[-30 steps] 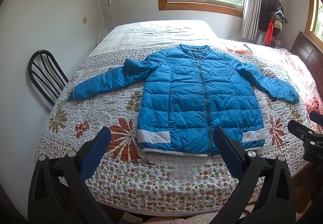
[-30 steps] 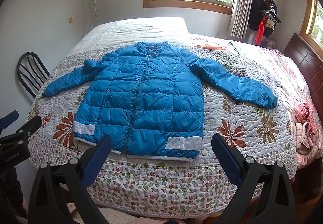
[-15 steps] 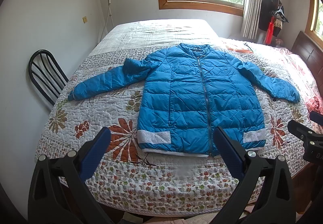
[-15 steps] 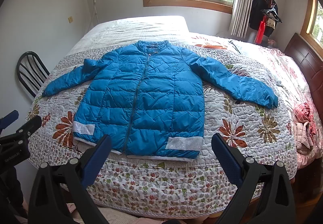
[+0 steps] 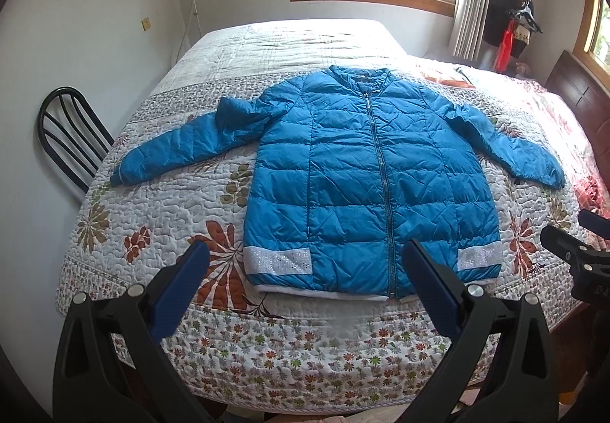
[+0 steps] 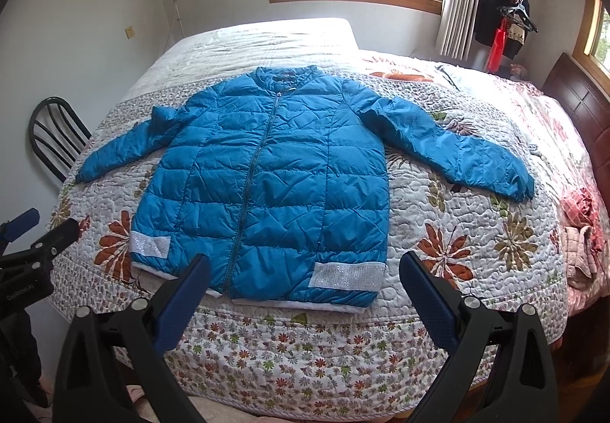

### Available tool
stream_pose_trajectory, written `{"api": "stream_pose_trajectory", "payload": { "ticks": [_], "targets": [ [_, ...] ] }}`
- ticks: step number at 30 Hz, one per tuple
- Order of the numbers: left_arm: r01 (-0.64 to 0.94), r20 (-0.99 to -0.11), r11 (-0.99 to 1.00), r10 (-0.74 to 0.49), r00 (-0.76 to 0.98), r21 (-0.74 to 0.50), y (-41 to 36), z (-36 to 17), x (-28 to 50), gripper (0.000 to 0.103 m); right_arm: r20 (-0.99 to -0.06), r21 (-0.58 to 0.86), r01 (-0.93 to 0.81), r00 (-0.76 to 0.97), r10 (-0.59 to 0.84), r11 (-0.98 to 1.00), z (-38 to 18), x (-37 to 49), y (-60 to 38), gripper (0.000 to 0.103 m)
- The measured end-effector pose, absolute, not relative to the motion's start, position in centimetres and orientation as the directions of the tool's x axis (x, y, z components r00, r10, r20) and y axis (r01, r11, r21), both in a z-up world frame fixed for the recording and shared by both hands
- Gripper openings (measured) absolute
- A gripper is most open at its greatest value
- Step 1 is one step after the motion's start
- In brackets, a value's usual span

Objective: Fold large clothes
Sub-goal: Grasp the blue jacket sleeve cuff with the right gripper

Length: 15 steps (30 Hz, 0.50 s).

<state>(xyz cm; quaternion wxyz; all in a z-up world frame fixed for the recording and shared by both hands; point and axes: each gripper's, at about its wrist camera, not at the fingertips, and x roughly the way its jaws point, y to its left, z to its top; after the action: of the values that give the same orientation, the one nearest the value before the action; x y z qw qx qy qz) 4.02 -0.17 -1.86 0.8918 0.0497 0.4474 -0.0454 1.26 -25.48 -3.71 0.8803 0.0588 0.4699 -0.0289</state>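
- The left hand-held gripper and the right hand-held gripper both hang over the bed's near edge, jaws spread wide, gripping nothing.
- The blue jacket lies flat, zipped, sleeves spread, on the floral quilt.
- A black chair stands left of the bed.

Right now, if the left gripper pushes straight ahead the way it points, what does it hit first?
Most likely the blue jacket: the open left gripper frames its hem near the edge of the bed. Nothing shows in between, though depth is hard to judge.
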Motion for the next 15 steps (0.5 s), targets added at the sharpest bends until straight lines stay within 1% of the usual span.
{"api": "stream_pose_trajectory", "payload": {
  "ticks": [3, 6, 9, 12, 15],
  "targets": [
    [0.15, -0.808, 0.987, -0.047, 0.587, 0.051, -1.3, -2.5, 5.9, 0.1, -0.824, 0.077, 0.142, 0.566, -0.017, 0.987, -4.5, 2.5, -27.6, 0.099],
    [0.169, -0.807, 0.985, -0.066, 0.587, 0.043, -3.1, -3.1, 8.2, 0.1, -0.799, 0.078, 0.181, 0.599, -0.047, 0.98, -4.8, 3.7, -30.1, 0.099],
    [0.182, -0.78, 0.983, -0.083, 0.62, 0.04, -5.6, -3.3, 10.8, 0.1, -0.771, 0.161, 0.235, 0.637, -0.027, 0.959, -5.2, 5.3, -34.5, 0.099],
    [0.222, -0.763, 0.975, -0.122, 0.634, 0.029, -8.9, -3.6, 14.0, 0.1, -0.777, 0.162, 0.325, 0.624, -0.083, 0.932, -5.9, 7.2, -39.1, 0.099],
    [0.253, -0.762, 0.968, -0.157, 0.628, 0.009, -12.5, -3.9, 17.2, 0.1, -0.78, 0.109, 0.398, 0.602, -0.169, 0.911, -6.7, 8.9, -44.2, 0.099]
  ]
}}
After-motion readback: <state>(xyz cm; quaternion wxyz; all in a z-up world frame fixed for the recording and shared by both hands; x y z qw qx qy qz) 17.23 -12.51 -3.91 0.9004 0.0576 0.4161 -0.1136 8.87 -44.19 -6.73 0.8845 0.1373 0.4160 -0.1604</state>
